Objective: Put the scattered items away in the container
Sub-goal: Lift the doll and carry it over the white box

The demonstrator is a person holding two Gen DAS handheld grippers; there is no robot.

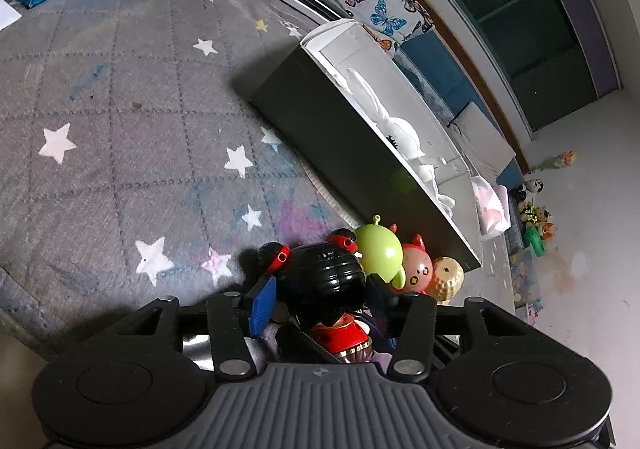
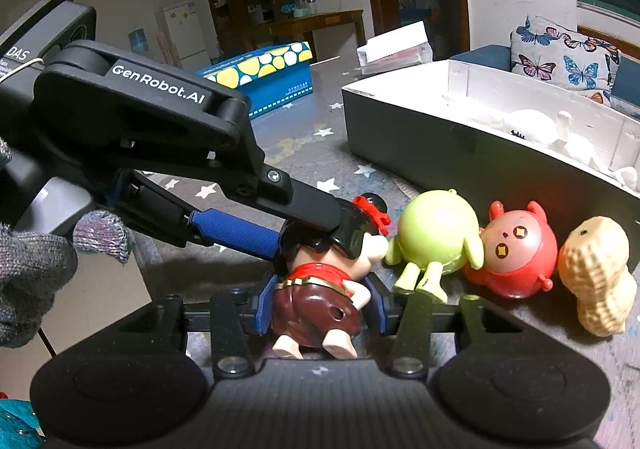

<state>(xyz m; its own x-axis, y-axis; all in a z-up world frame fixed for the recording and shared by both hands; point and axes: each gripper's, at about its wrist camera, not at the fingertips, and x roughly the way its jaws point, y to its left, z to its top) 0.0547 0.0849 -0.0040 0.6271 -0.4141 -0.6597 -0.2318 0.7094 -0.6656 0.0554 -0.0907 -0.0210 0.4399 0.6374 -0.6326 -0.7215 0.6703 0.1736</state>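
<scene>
A doll with black hair, red bows, a red top and brown trousers (image 2: pixel 320 281) lies on the star-patterned mat. My left gripper (image 1: pixel 320 289) is shut on its head (image 1: pixel 320 277); it also shows in the right wrist view (image 2: pixel 296 225). My right gripper (image 2: pixel 320 305) is shut on the doll's body. A green round figure (image 2: pixel 436 237), a red round figure (image 2: pixel 516 253) and a peanut toy (image 2: pixel 596 273) lie in a row beside the doll. The grey box with a white inside (image 2: pixel 420 145) stands just behind them and holds a white plush rabbit (image 1: pixel 396 125).
A blue cardboard box (image 2: pixel 272 69) stands further back on the mat (image 1: pixel 120 129). A butterfly cushion (image 2: pixel 564 57) leans behind the grey box. A white carton (image 2: pixel 396 45) lies beyond. Small toys (image 1: pixel 536 217) line the wall.
</scene>
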